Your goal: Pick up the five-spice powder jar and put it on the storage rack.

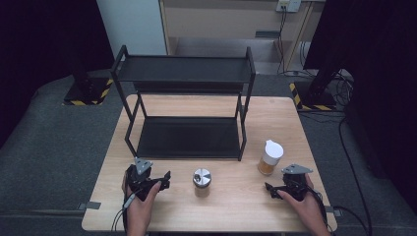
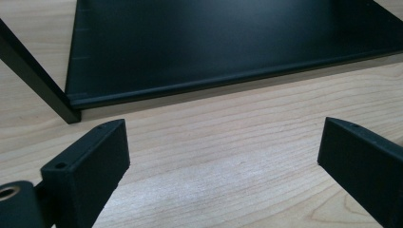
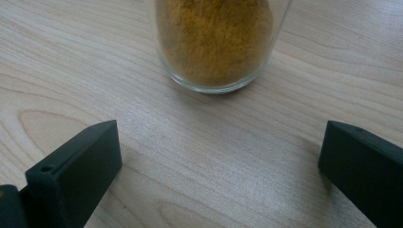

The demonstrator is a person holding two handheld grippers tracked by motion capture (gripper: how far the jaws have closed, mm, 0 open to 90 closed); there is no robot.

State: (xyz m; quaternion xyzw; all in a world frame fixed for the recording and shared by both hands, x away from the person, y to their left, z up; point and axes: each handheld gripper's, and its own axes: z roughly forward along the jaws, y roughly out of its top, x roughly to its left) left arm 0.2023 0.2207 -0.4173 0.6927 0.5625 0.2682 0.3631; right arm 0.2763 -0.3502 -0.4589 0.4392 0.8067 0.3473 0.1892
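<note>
Right gripper (image 3: 218,156), jaws wide apart and empty, faced the glass spice jar (image 3: 216,42) at 12 o'clock; orange powder visible, white cap (image 1: 273,148) seen from above. Left gripper (image 2: 218,156), equally wide and empty, faced the black rack (image 2: 228,42). No legible labels.

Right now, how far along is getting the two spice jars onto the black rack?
Nothing looks done: both shelves of the black rack are bare. The white-lidded jar and silver-lidded jar stand on the table. The right gripper faces the white-lidded jar, jaws open; the left gripper is open, holding nothing. Both placements remain.
</note>
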